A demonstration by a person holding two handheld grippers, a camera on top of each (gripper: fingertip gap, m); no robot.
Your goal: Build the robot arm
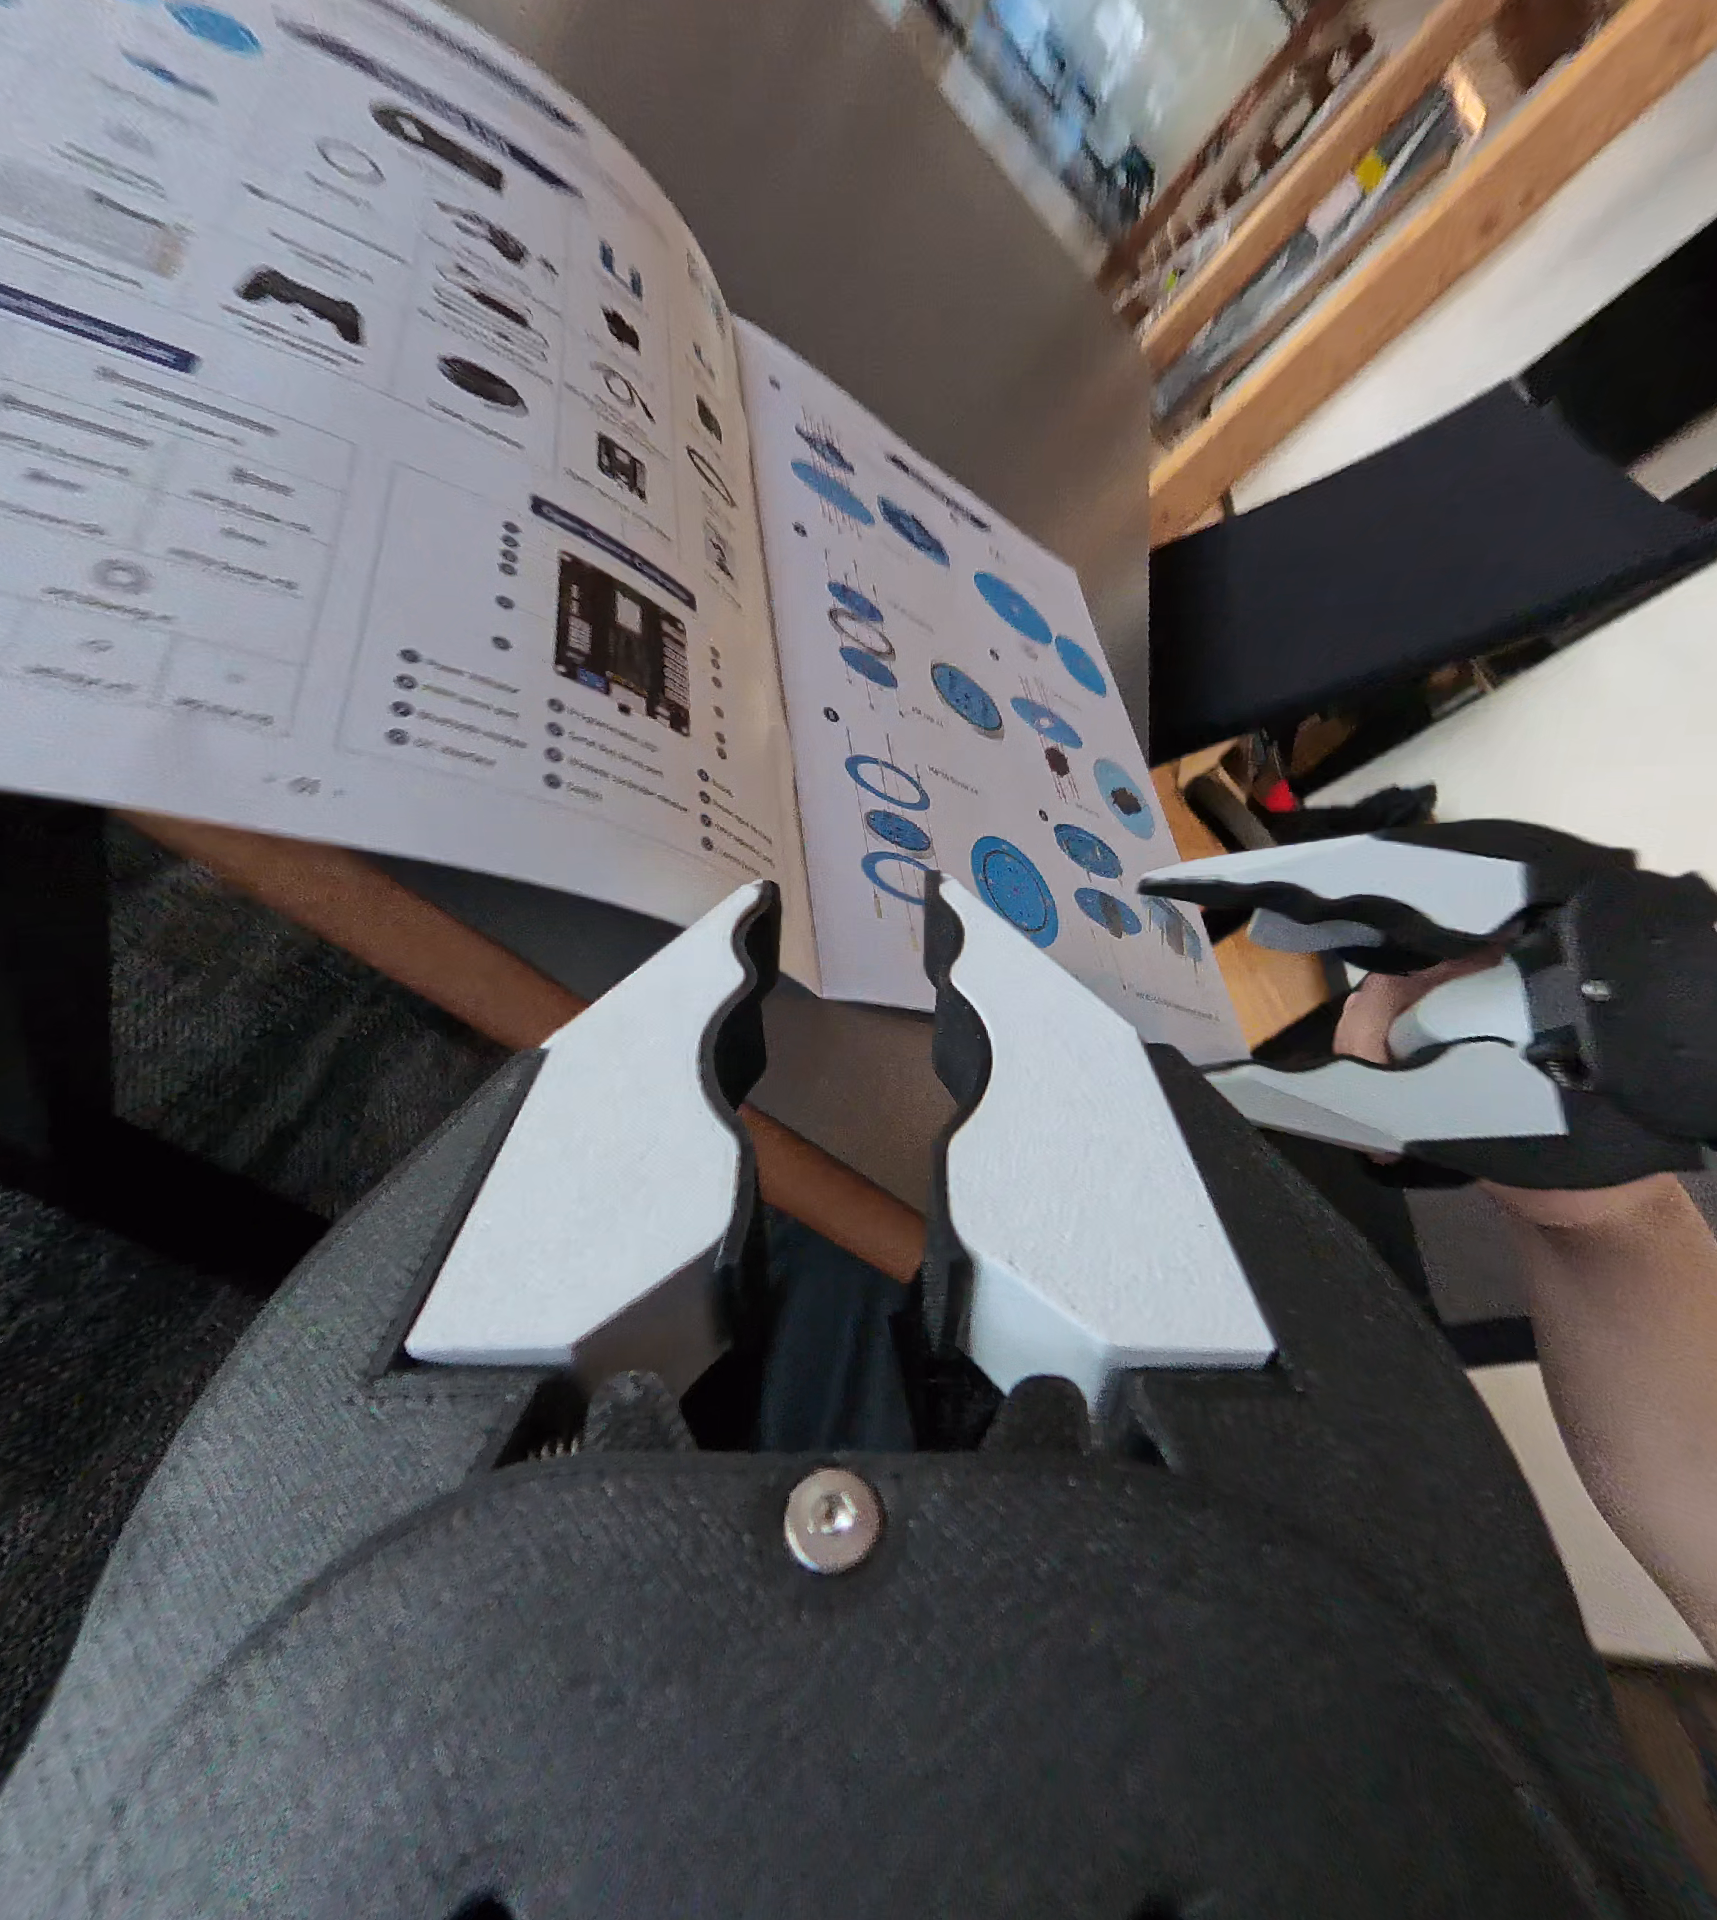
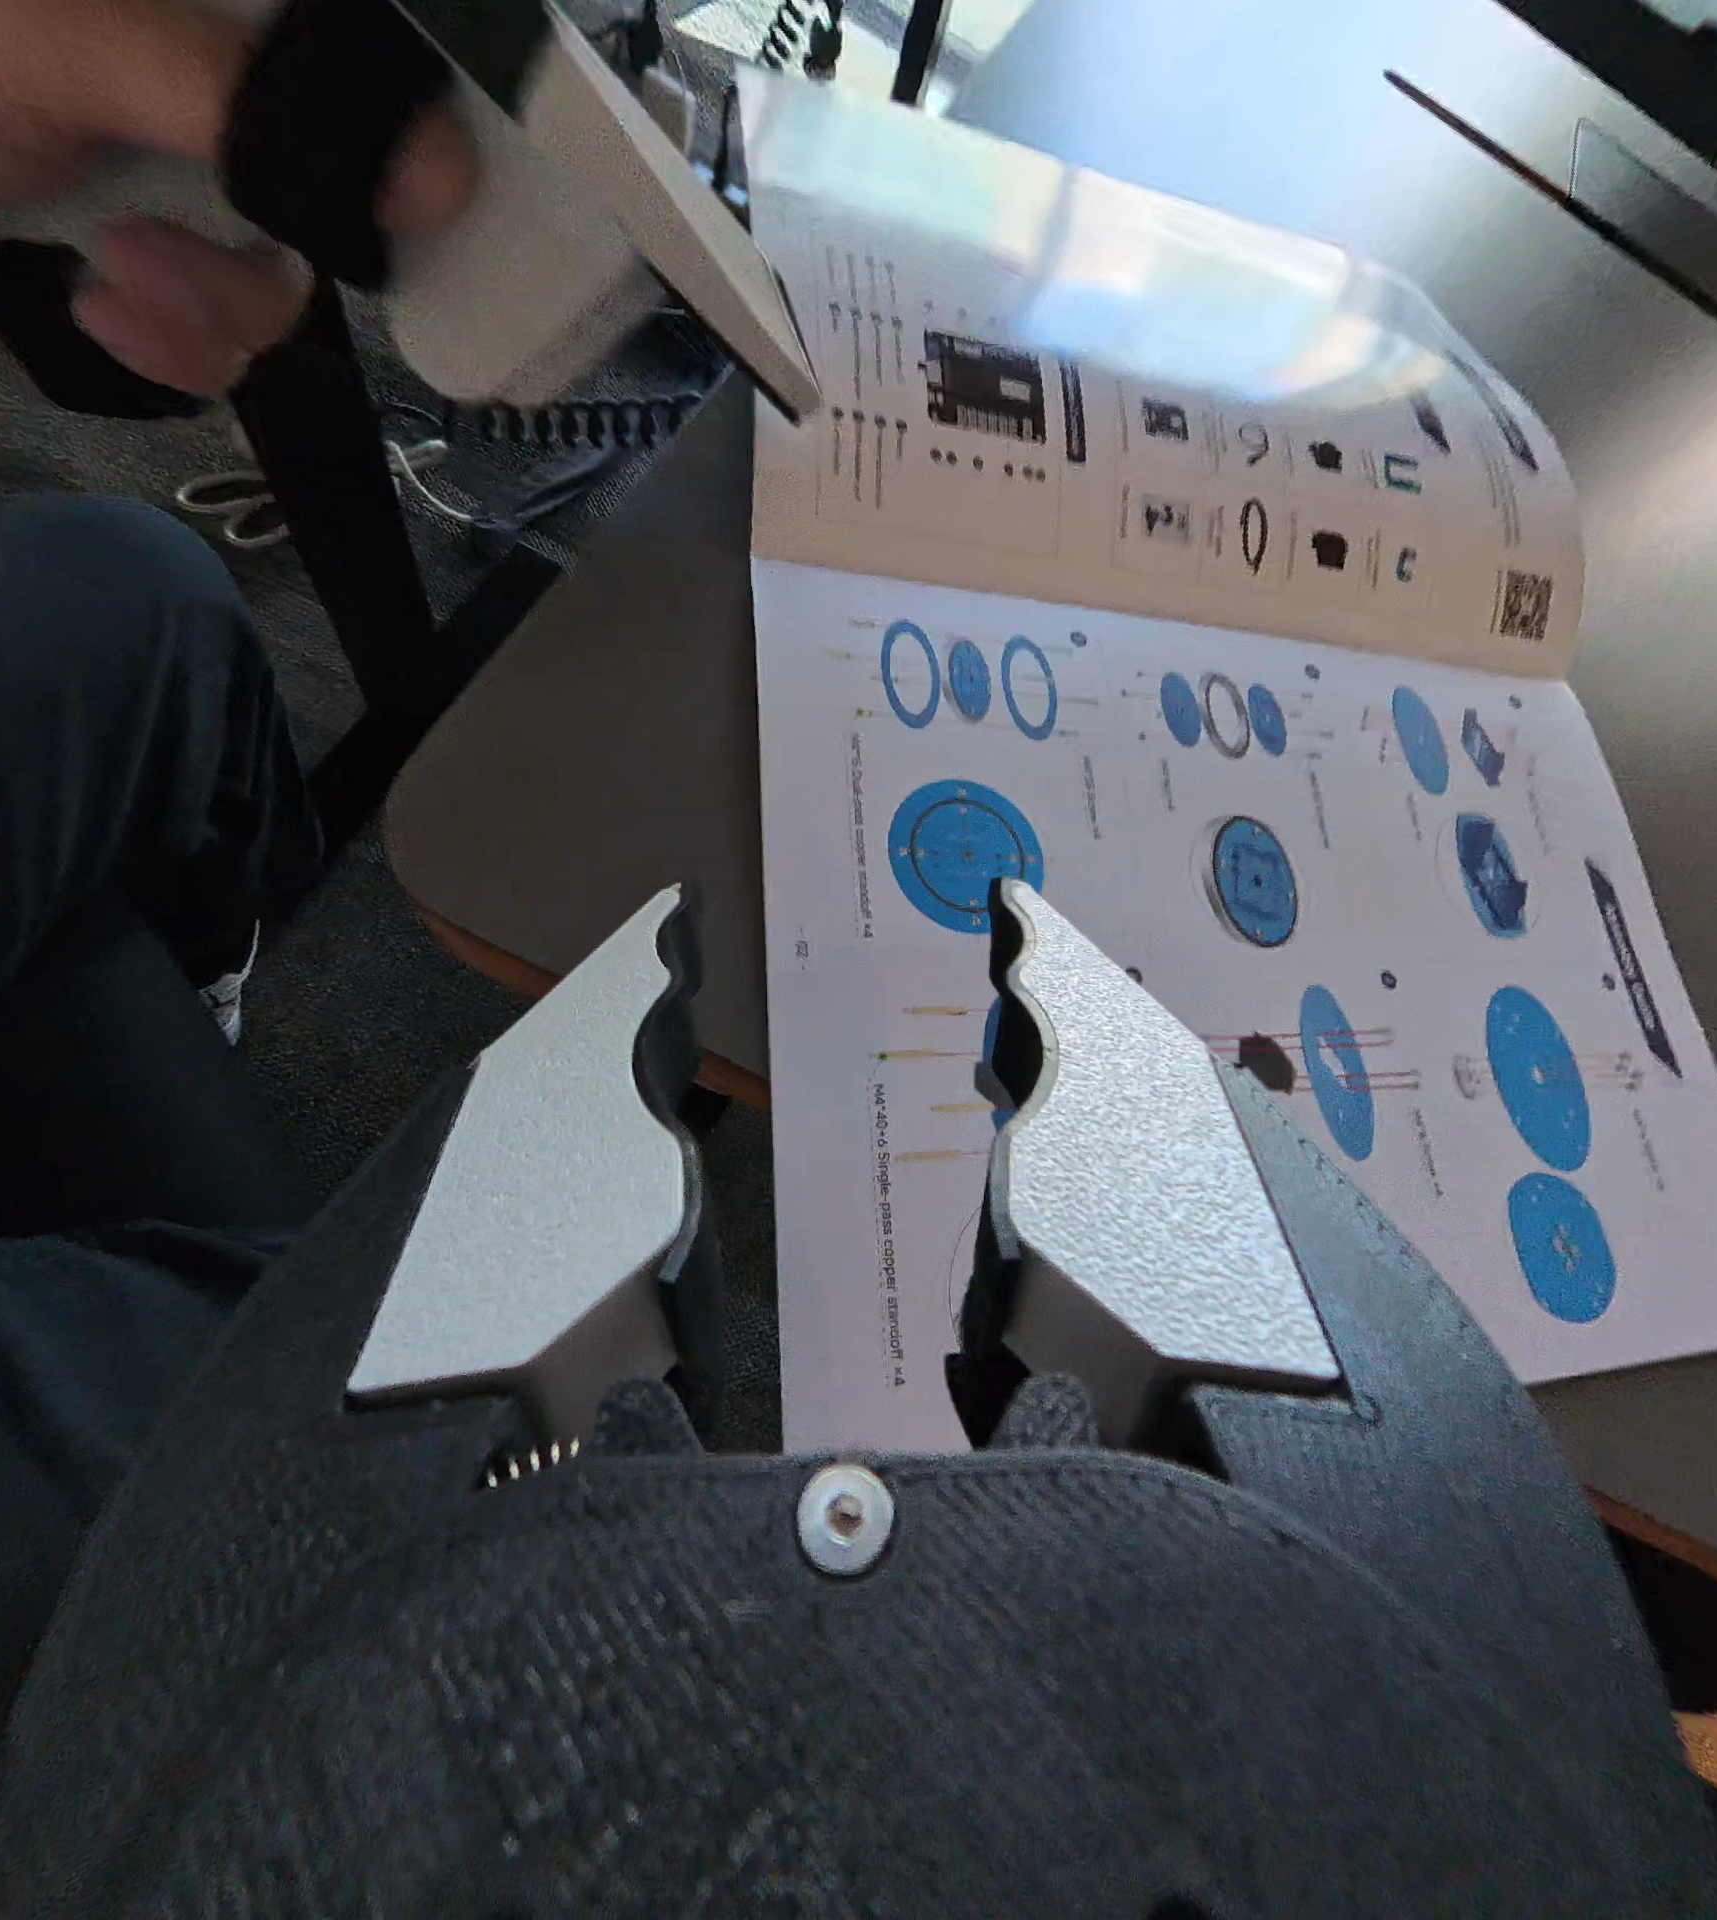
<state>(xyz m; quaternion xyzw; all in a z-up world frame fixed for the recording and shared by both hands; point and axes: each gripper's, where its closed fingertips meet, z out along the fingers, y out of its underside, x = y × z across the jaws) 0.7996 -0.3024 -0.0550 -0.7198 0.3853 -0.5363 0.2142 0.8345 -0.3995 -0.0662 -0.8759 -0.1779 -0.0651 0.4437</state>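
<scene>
- Booklet (image 2: pixel 1249 935): lies open on the grey table (image 2: pixel 1685 644), near its rounded corner. The near page rests flat; the far leaf (image 1: pixel 262 364) is lifted and curls in the air (in the right wrist view it stands toward 12 o'clock). The fold runs across that view from about 9 to 3 o'clock. Pages carry blue disc diagrams and small product pictures.
- Right gripper (image 2: pixel 843 904): jaws spread, nothing between them. The booklet's near edge lies just ahead; one fingertip (image 2: pixel 1015 899) overlaps the flat page in view, the other sits beyond the page edge toward 9 o'clock. Whether it touches paper cannot be told.
- Left gripper (image 1: pixel 852 894): jaws also apart and empty, aimed at the bottom edge of the booklet near the fold, at 12 o'clock. In the right wrist view, its blurred finger reaches the lifted leaf's corner at about 11 o'clock; contact cannot be confirmed.
- Nearer gripper: the right one, to the flat page; in the left wrist view it (image 1: pixel 1186 987) enters from 3 o'clock with its upper tip at the page's corner.
- Surroundings: dark carpet (image 1: pixel 54 1299) below the table edge; wooden shelving (image 1: pixel 1405 208) at 1 o'clock.
</scene>
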